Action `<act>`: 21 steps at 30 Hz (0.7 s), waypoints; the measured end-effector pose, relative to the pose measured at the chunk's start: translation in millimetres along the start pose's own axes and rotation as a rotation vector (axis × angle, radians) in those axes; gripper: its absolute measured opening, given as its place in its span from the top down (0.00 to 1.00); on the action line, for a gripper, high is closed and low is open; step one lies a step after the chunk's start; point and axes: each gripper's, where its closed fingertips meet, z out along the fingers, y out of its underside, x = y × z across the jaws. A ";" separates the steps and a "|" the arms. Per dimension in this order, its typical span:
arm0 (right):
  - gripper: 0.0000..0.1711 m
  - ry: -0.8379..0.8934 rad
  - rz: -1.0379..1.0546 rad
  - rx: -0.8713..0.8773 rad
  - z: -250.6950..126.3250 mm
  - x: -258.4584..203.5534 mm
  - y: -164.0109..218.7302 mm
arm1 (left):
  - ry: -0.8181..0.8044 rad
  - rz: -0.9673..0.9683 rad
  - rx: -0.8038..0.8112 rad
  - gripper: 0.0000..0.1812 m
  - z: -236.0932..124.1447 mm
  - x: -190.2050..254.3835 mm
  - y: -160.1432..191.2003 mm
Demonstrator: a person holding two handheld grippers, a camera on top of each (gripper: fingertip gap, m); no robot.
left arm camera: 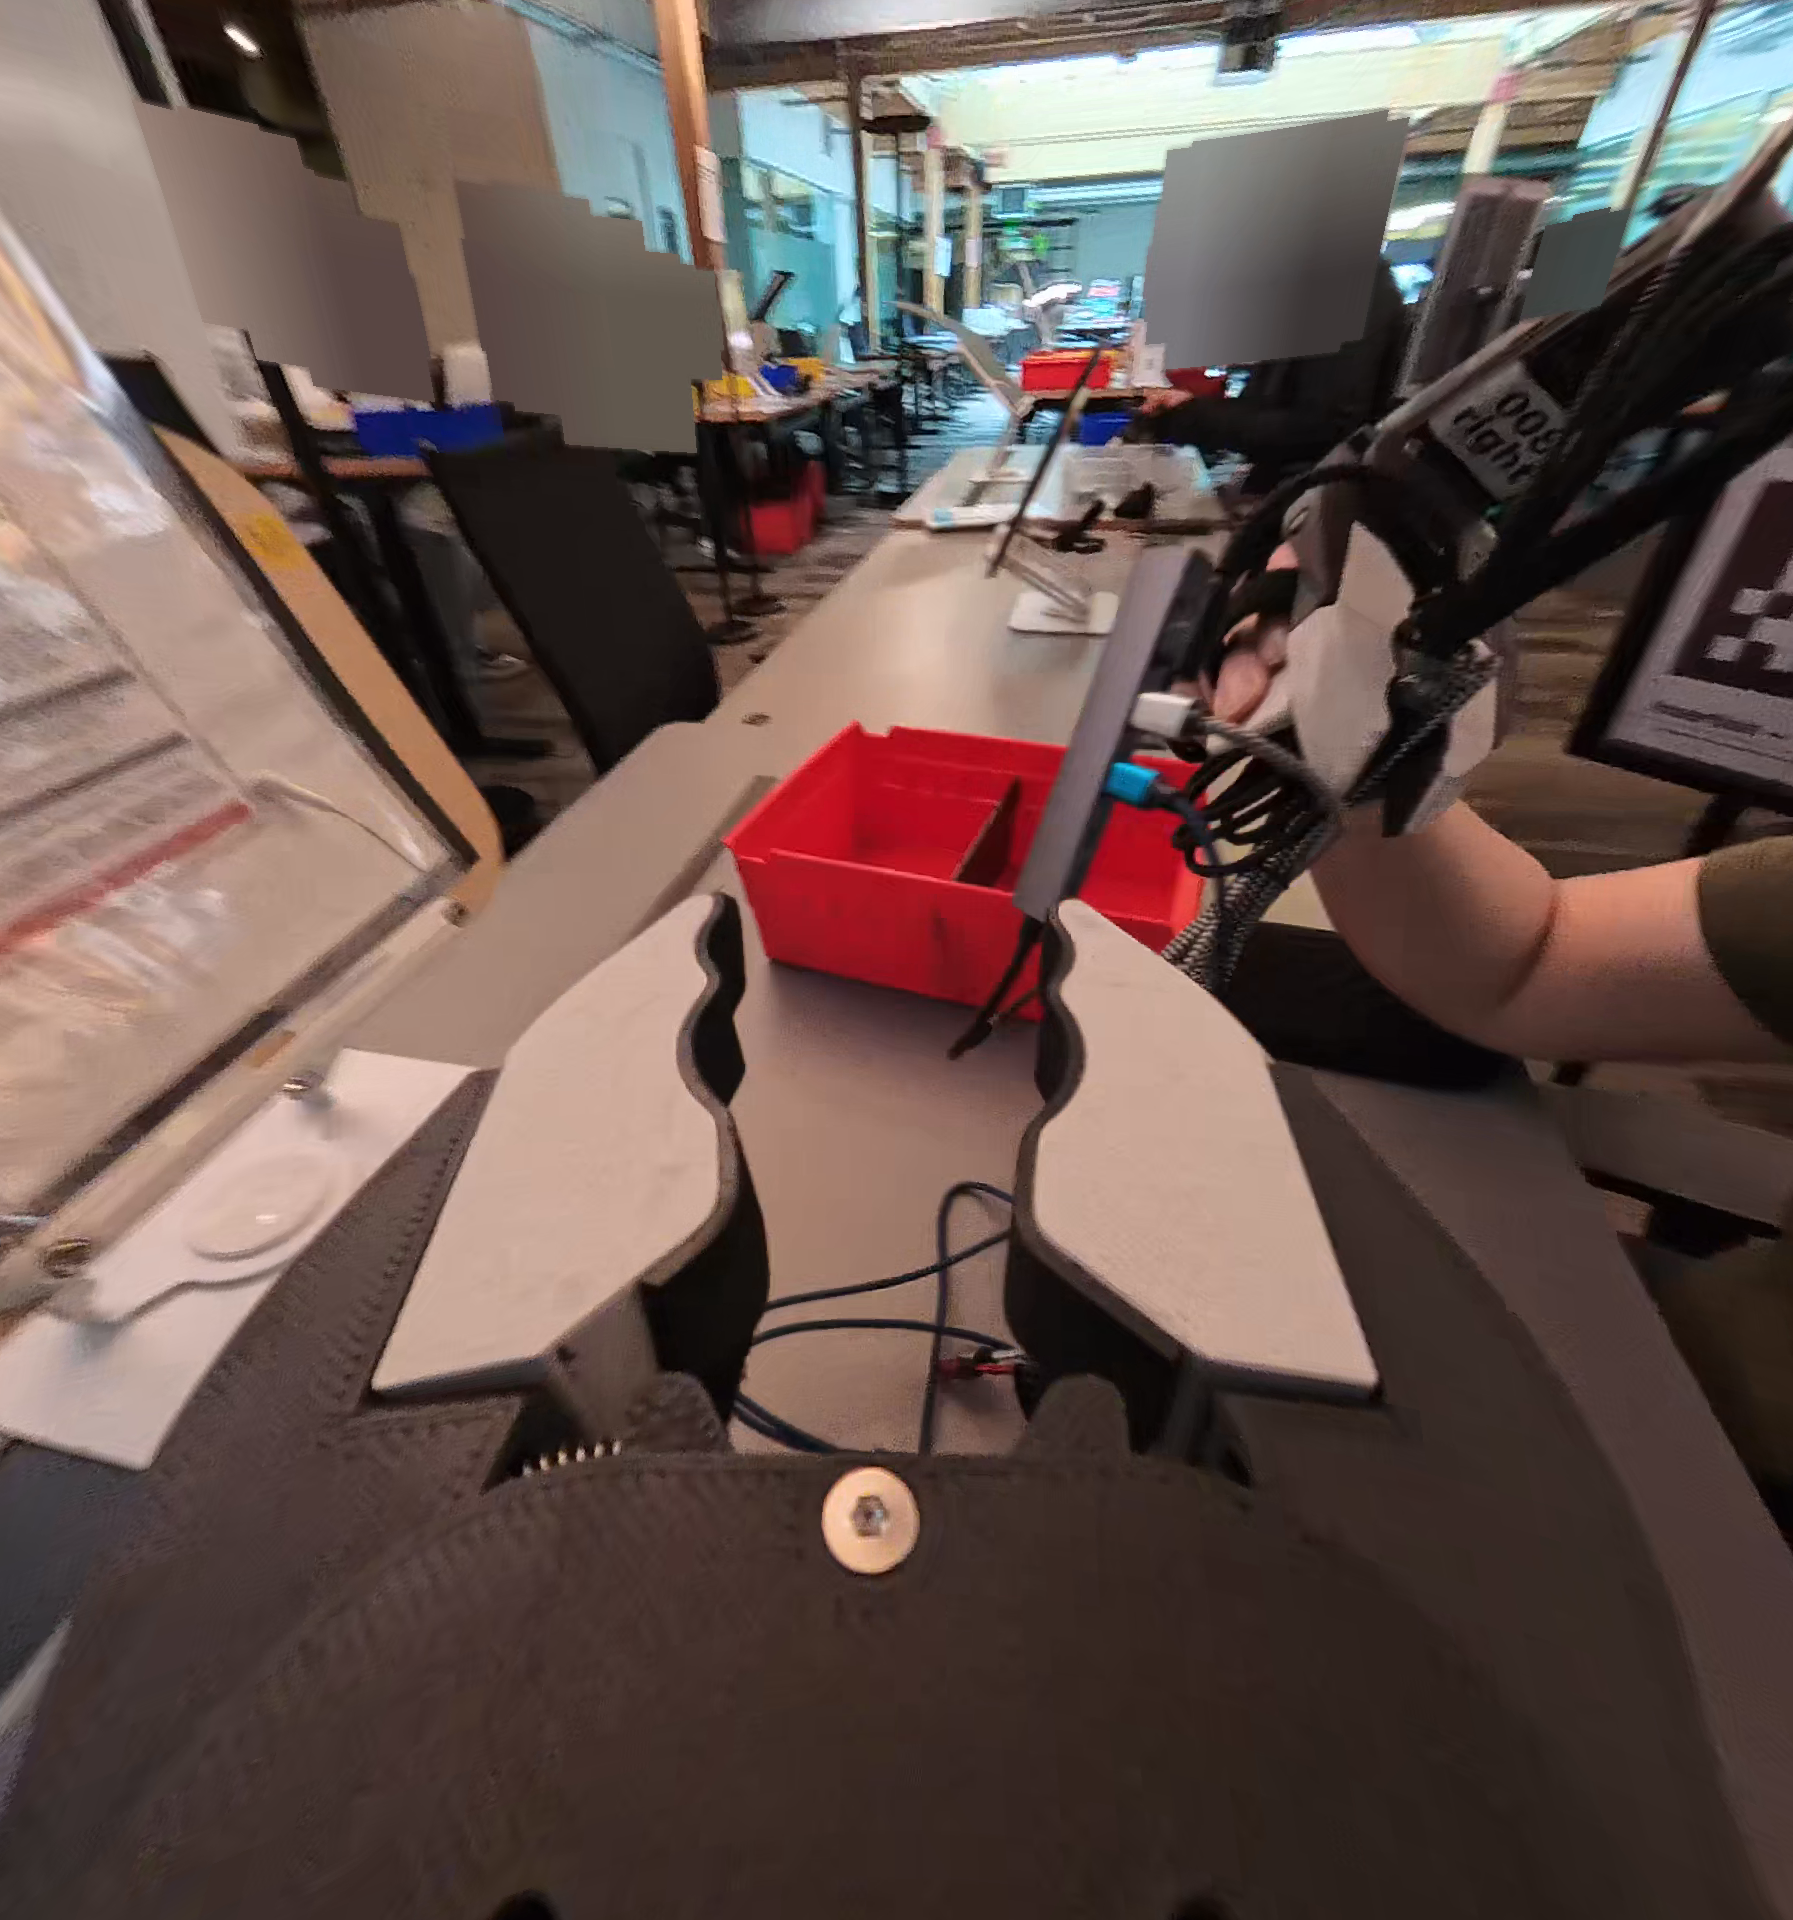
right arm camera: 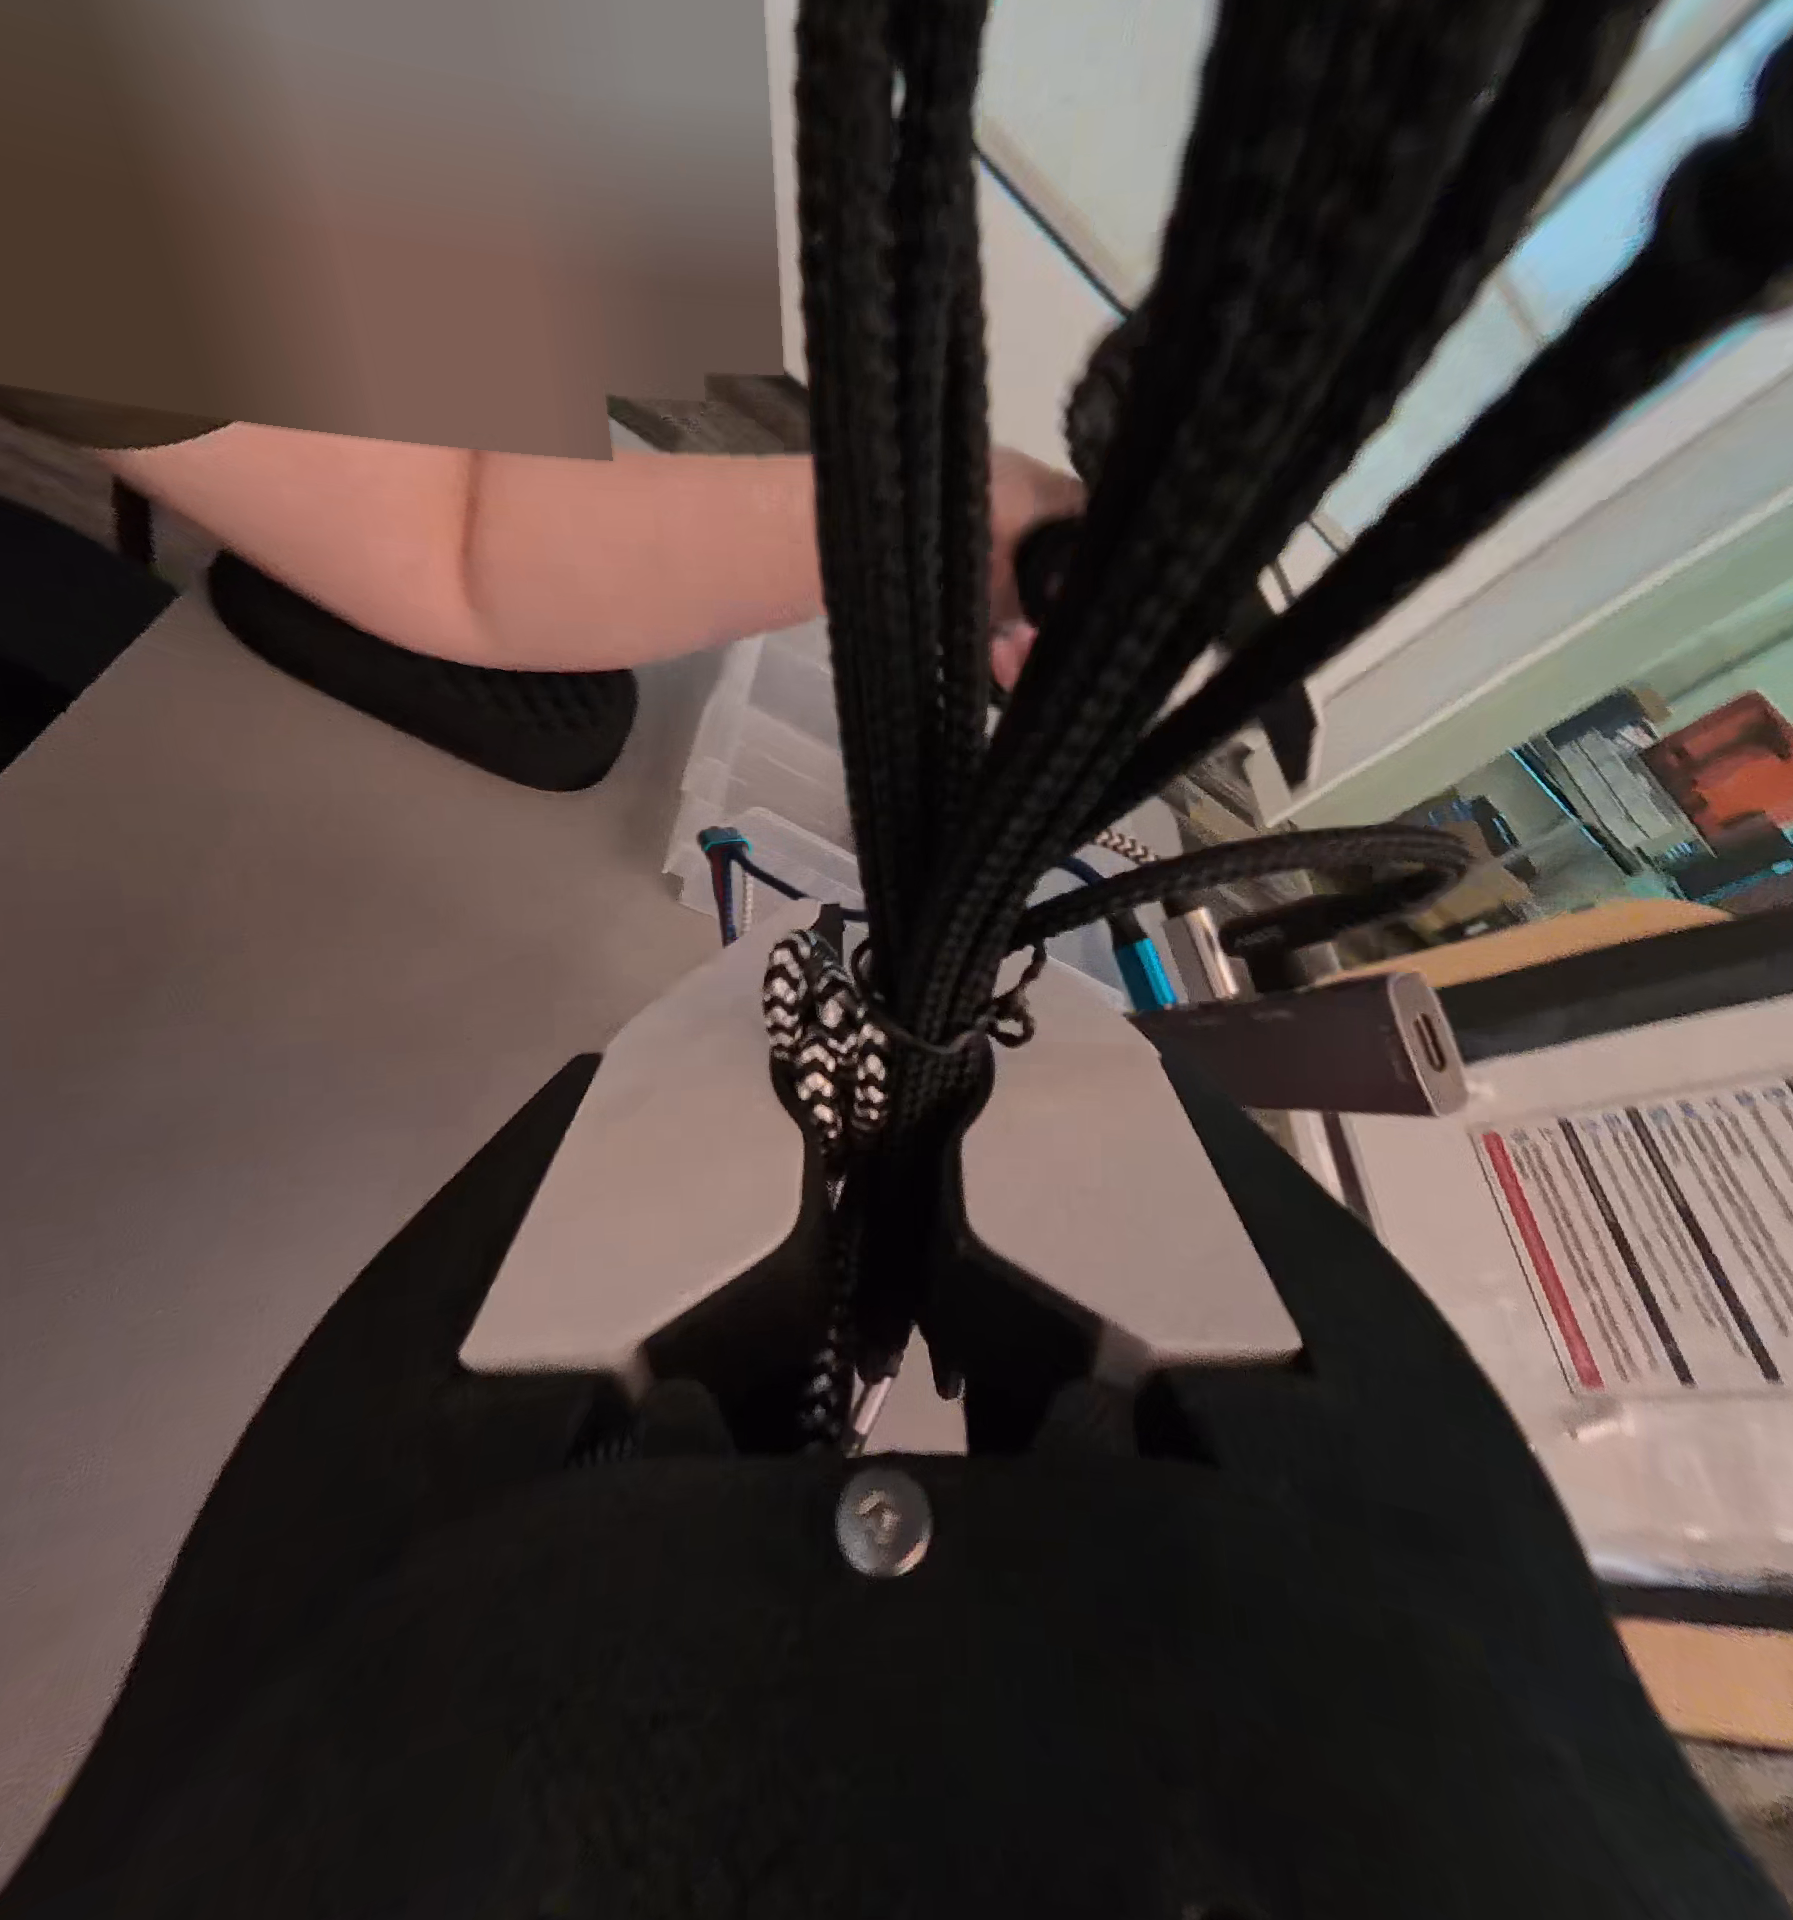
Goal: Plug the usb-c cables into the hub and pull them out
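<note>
The dark grey hub (left arm camera: 1105,727) hangs tilted in the air over the red bin, with its lower end just above my left gripper's right fingertip (left arm camera: 1074,935). A white plug (left arm camera: 1162,713) and a blue plug (left arm camera: 1131,784) sit in its side. My left gripper (left arm camera: 892,935) is open and empty over the table. My right gripper (right arm camera: 892,1039) is shut on a tied bundle of braided cables (right arm camera: 902,727) and is raised at the right in the left wrist view (left arm camera: 1349,665). The hub (right arm camera: 1307,1049) lies just right of it, with blue (right arm camera: 1141,966), silver and black plugs in it.
A red divided bin (left arm camera: 871,862) stands on the grey table (left arm camera: 871,1122) ahead of my left gripper. A clear panel with a wooden edge (left arm camera: 144,831) stands at the left. A framed marker board (left arm camera: 1754,623) is at the right. A person's forearm (left arm camera: 1474,935) reaches in from the right.
</note>
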 end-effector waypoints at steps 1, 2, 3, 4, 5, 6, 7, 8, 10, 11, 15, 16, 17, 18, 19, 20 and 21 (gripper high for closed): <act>0.90 -0.022 -0.015 0.000 2.7 -4.8 -0.7 | 0.030 -0.028 -0.011 0.70 7.9 -3.5 9.3; 0.91 -0.039 -0.025 -0.001 5.5 -8.7 -0.9 | 0.053 -0.047 -0.021 0.70 17.0 -6.3 18.2; 0.91 -0.052 -0.034 -0.003 8.1 -11.7 -0.8 | 0.091 -0.052 -0.030 0.68 26.2 -4.7 26.6; 0.90 -0.064 -0.042 -0.005 10.7 -14.3 -0.6 | 0.160 -0.043 -0.037 0.67 34.0 3.6 33.5; 0.90 -0.076 -0.050 -0.006 12.7 -17.0 -0.5 | 0.239 -0.032 -0.034 0.67 39.7 15.1 38.4; 0.90 -0.090 -0.055 -0.004 14.7 -19.8 -0.7 | 0.307 -0.020 -0.035 0.67 43.9 26.3 42.6; 0.91 -0.103 -0.058 -0.002 16.3 -22.3 -1.0 | 0.363 -0.004 -0.045 0.65 46.9 36.6 47.1; 0.90 -0.114 -0.061 0.000 17.7 -24.5 -1.5 | 0.400 0.015 -0.064 0.65 49.6 44.6 52.2; 0.90 -0.136 -0.070 0.008 19.9 -29.0 -3.2 | 0.426 0.060 -0.107 0.62 55.5 52.9 63.2; 0.90 -0.144 -0.075 0.012 20.8 -31.0 -4.2 | 0.444 0.072 -0.129 0.61 57.9 57.3 68.7; 0.90 -0.163 -0.097 0.008 21.6 -37.0 -6.2 | 0.592 0.047 -0.170 0.62 60.5 81.7 79.5; 0.90 -0.167 -0.099 0.006 21.4 -37.9 -6.3 | 0.627 0.040 -0.167 0.65 60.0 87.2 79.6; 0.90 -0.173 -0.099 0.004 20.9 -39.1 -6.2 | 0.644 0.033 -0.164 0.67 60.8 90.3 79.0; 0.90 -0.179 -0.099 0.004 20.6 -39.9 -5.8 | 0.654 0.031 -0.162 0.69 61.6 92.4 78.3; 0.90 -0.182 -0.097 0.001 20.4 -40.1 -4.9 | 0.666 0.027 -0.161 0.70 61.9 94.9 77.8; 0.90 -0.182 -0.095 -0.003 20.5 -39.8 -3.6 | 0.684 0.027 -0.162 0.70 61.5 98.2 77.6; 0.90 -0.183 -0.093 -0.008 20.7 -39.5 -1.9 | 0.701 0.038 -0.165 0.73 60.7 101.2 78.3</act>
